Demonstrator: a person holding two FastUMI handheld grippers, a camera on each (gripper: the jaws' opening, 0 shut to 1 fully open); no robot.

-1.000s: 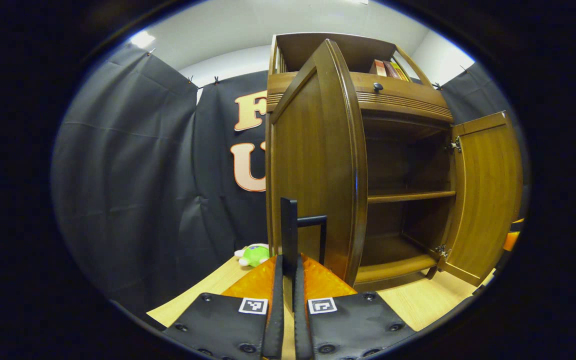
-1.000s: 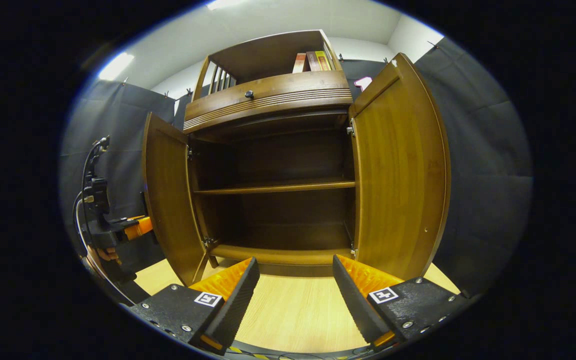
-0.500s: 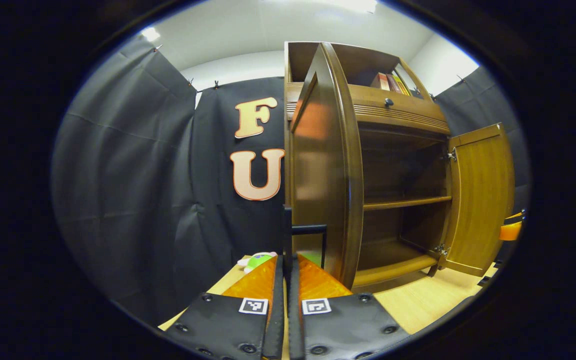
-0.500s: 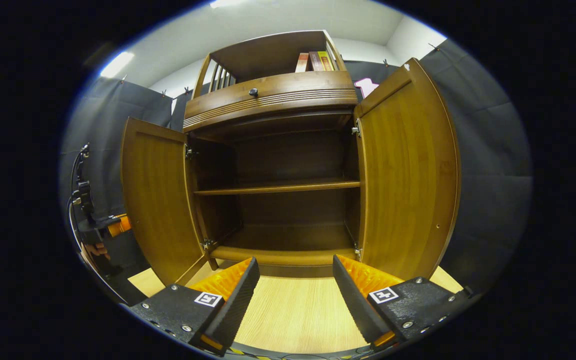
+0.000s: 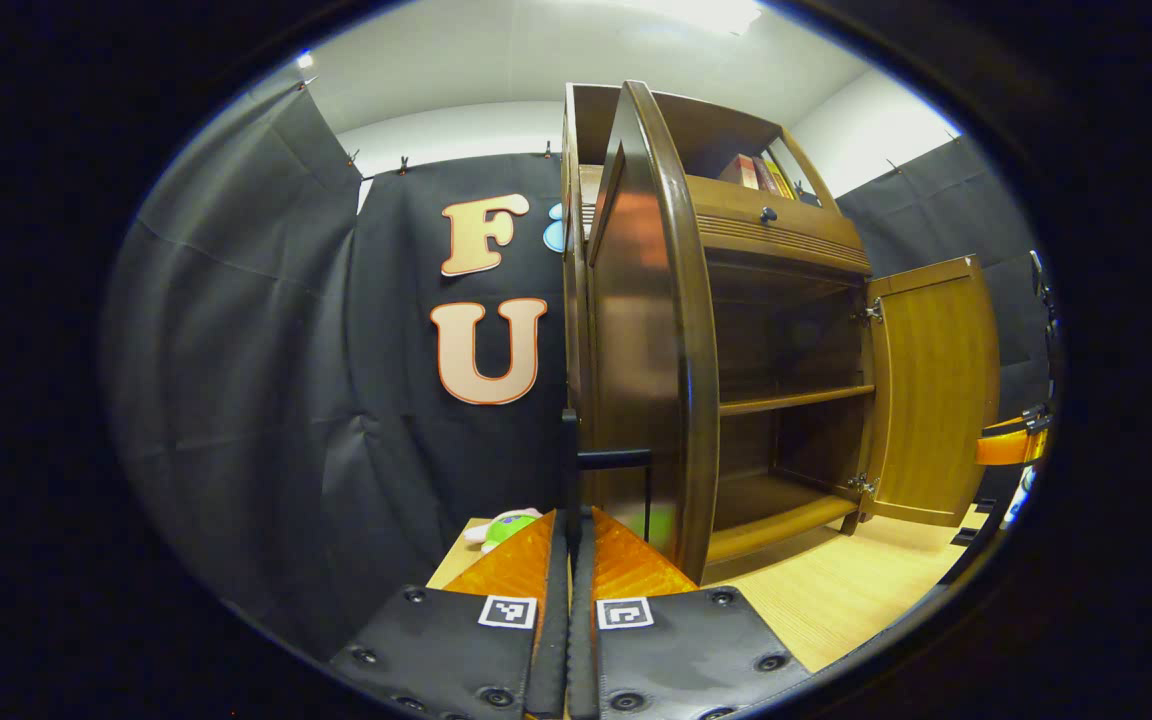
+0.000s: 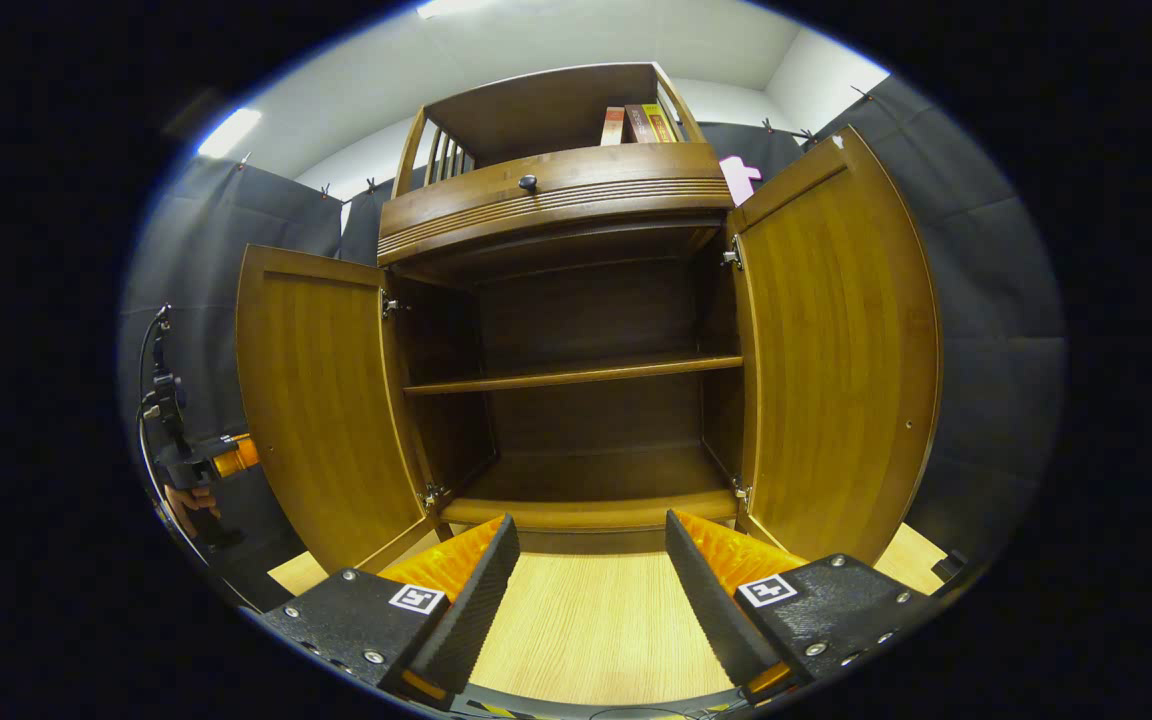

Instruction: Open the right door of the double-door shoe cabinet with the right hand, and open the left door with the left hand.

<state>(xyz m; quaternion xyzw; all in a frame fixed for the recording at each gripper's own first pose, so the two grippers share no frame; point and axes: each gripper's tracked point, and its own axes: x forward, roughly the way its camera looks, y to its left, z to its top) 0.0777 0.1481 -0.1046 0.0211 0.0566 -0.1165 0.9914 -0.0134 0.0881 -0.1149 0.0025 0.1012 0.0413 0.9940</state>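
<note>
Both doors of the shoe cabinet (image 6: 576, 330) on the desk (image 6: 586, 625) stand wide, so the task looks all but done: the left gripper (image 5: 570, 560) has its jaws clamped on the left door's handle (image 5: 606, 462) and needs only to let go, while the right gripper (image 6: 584, 575) hovers near the front with jaws spread, empty.

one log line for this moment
left tongs: shut on left door handle | right tongs: open, empty | left door, right door: open
</note>
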